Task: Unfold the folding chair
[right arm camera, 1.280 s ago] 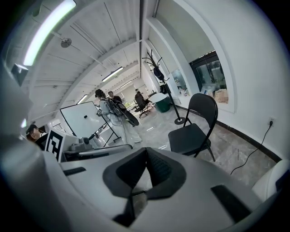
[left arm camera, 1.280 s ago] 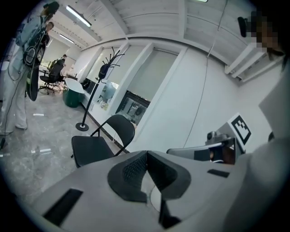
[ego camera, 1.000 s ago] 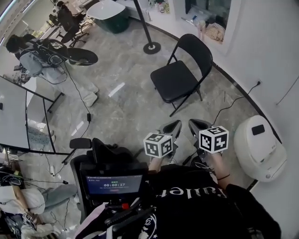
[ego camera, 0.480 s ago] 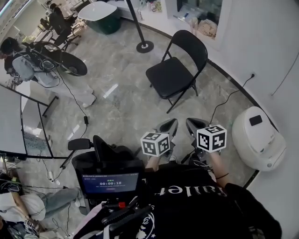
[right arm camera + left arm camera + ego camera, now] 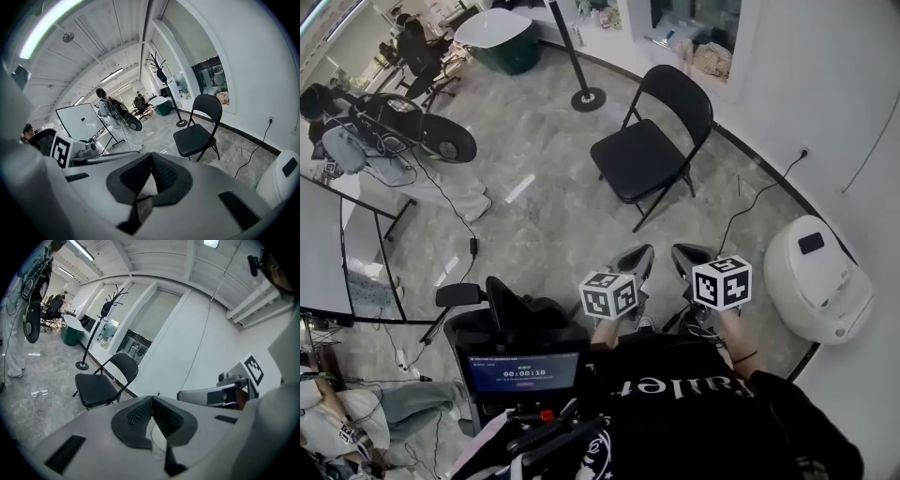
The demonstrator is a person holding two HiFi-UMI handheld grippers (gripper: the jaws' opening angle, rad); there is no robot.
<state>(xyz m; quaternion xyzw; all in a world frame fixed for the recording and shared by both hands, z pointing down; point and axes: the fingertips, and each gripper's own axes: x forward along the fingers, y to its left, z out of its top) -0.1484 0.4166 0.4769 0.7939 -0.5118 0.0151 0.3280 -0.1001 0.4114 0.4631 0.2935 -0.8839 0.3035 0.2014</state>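
The folding chair [image 5: 652,141] is standing on the floor [image 5: 544,216], ahead of and well apart from the left hand-held gripper [image 5: 642,255] and right hand-held gripper [image 5: 686,254], which are hovering side by side. A coat stand [image 5: 588,97] is standing behind-left of the chair, and a rounded appliance [image 5: 818,278] is sitting right of the grippers.

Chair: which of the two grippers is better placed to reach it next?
Left, but only slightly. In the head view the left gripper lines up with the seat of the chair, while the right gripper sits off to one side. Both are shut, empty and apart from the chair, which already stands open.
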